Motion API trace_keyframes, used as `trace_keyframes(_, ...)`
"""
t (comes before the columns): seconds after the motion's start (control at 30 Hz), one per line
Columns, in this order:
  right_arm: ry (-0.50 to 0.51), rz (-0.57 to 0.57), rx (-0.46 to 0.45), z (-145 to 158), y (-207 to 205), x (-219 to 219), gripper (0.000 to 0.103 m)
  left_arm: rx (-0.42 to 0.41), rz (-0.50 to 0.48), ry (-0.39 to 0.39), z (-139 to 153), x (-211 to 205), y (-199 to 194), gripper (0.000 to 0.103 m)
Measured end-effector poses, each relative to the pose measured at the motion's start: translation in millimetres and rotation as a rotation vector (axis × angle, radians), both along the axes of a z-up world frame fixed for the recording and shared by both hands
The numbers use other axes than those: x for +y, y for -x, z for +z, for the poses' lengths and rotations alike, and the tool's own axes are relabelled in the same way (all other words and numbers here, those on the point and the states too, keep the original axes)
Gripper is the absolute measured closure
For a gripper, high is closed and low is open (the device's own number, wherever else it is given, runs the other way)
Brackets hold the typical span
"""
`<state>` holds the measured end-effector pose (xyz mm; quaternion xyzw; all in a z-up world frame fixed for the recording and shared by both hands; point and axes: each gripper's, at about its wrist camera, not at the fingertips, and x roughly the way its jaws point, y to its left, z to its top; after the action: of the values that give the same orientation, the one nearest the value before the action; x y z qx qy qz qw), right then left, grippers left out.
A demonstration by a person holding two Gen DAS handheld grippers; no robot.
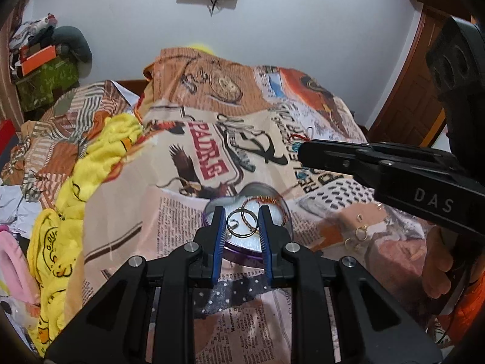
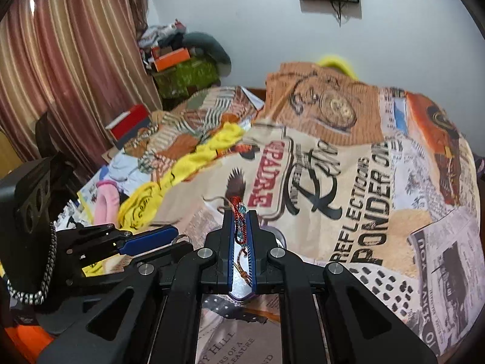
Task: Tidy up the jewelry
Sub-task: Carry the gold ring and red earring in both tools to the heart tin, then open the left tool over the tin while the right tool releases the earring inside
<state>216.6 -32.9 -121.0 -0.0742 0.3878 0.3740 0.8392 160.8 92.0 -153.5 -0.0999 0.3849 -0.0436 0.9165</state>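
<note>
A purple heart-shaped jewelry box [image 1: 242, 244] lies on the printed bedspread, holding silver and copper bangles [image 1: 242, 224]. My left gripper [image 1: 241, 218] is open, its blue-padded fingers straddling the bangles just over the box. My right gripper [image 2: 241, 221] is shut on a red bracelet with blue beads [image 2: 239, 215], held above the box [image 2: 241, 294]. In the left wrist view the right gripper [image 1: 303, 151] reaches in from the right, with the red bracelet [image 1: 298, 137] at its tip. Small gold earrings [image 1: 360, 232] lie on the bedspread right of the box.
The printed bedspread [image 1: 188, 139] covers the bed. A yellow duck-print blanket [image 1: 75, 200] and a pink item [image 1: 12, 261] lie at the left. Boxes and clothes [image 2: 182, 60] are stacked by the wall. A curtain [image 2: 69, 60] hangs at the left.
</note>
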Motion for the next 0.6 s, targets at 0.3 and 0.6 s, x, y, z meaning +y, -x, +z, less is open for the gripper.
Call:
trace_keyframes(0.3,0.051,0.005,0.108,-30,-12,5,0.096,0.051,-0.029,0.027,-21,-2,-18,0.082)
trace_keyframes(0.6,0.079,0.009,0.175,-47,-19,8,0.096,0.086,-0.051,0.040,-32,-5,-26,0.082)
